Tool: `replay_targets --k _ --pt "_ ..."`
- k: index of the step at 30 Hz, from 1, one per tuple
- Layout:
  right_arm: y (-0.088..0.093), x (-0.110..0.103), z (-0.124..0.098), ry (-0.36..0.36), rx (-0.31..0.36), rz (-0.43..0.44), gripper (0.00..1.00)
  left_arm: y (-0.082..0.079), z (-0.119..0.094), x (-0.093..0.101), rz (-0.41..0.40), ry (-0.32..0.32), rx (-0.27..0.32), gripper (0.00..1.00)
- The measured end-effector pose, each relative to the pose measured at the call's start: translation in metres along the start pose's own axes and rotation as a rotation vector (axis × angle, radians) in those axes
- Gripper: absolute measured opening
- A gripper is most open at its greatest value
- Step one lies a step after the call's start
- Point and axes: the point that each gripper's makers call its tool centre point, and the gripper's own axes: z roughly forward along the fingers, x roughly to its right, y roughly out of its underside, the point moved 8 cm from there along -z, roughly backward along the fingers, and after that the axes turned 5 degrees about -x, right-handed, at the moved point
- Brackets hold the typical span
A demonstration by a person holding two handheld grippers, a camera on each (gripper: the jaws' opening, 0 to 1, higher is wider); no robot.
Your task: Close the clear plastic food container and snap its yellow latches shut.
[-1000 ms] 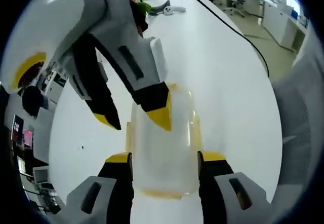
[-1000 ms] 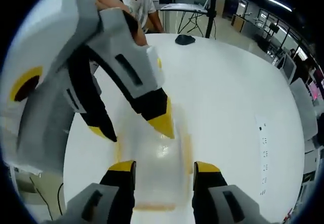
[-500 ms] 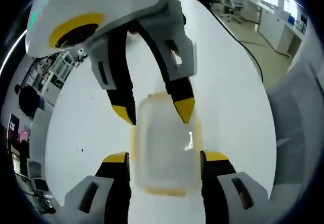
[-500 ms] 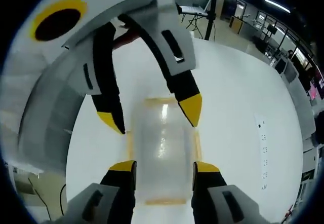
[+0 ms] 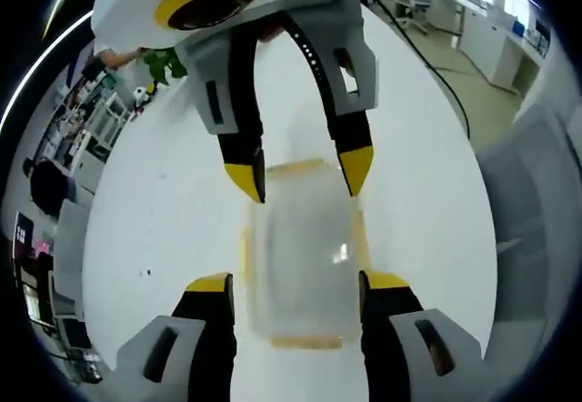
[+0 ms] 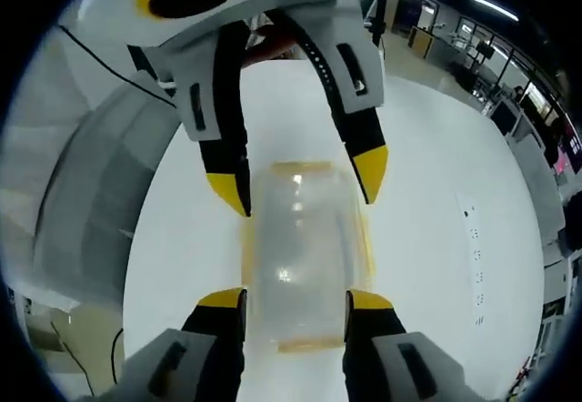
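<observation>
A clear rectangular plastic food container [image 5: 305, 270] with rounded corners and yellow latches along its edges lies flat on the white desk [image 5: 164, 229], lid side up, with light glinting off its top. In the left gripper view the left gripper [image 5: 298, 284] has its yellow-tipped black jaws spread wide, one on each long side of the container; whether they touch it I cannot tell. The right gripper [image 5: 300, 173] comes in from the far end, jaws also wide apart, tips at the container's far corners. The right gripper view shows the same from the opposite end: container [image 6: 300, 256], right gripper [image 6: 296, 302], left gripper [image 6: 300, 184], desk [image 6: 436, 175].
</observation>
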Motion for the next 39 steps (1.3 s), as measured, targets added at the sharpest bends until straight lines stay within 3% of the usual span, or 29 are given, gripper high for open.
replay_targets --k 1,2,3,4,5,6,8,12,22,29,35,39 --pt "-0.001 0.000 0.000 0.005 0.015 0.006 0.49 0.000 0.000 0.000 0.004 -0.002 0.000 0.55" --pt "-0.006 0.001 0.003 0.021 0.078 0.022 0.64 -0.001 0.000 -0.001 0.009 -0.015 0.011 0.63" --pt "-0.007 0.002 0.004 0.035 0.105 0.034 0.84 -0.002 0.001 -0.004 0.017 -0.031 0.026 0.75" --pt "-0.007 0.003 0.008 0.057 0.121 0.040 0.96 -0.002 0.004 -0.003 0.010 -0.026 0.035 0.94" --pt "0.002 -0.002 0.005 0.000 0.041 0.007 0.94 -0.001 0.007 -0.002 0.007 -0.023 0.035 0.99" --pt "0.002 -0.001 0.010 0.029 0.045 0.017 0.99 0.000 0.007 -0.002 0.007 -0.018 0.024 0.98" --pt "0.006 -0.001 0.012 0.027 0.020 -0.002 0.99 0.007 0.009 -0.003 0.051 -0.040 -0.030 0.99" --pt "0.005 0.003 0.013 0.031 0.023 0.007 0.98 0.012 0.010 -0.004 0.038 -0.051 -0.028 0.99" --pt "0.011 0.006 0.023 0.062 0.014 0.002 0.99 0.027 0.025 -0.003 -0.001 -0.030 -0.084 0.99" --pt "0.014 0.007 0.033 0.080 -0.030 -0.069 0.98 0.040 0.037 0.003 -0.039 -0.015 -0.128 0.99" --pt "0.015 0.007 0.038 0.073 -0.042 -0.079 0.98 0.045 0.040 0.005 -0.034 -0.009 -0.152 0.99" --pt "0.015 0.008 0.041 0.097 -0.088 -0.137 0.98 0.050 0.042 0.004 -0.016 -0.024 -0.188 0.97"
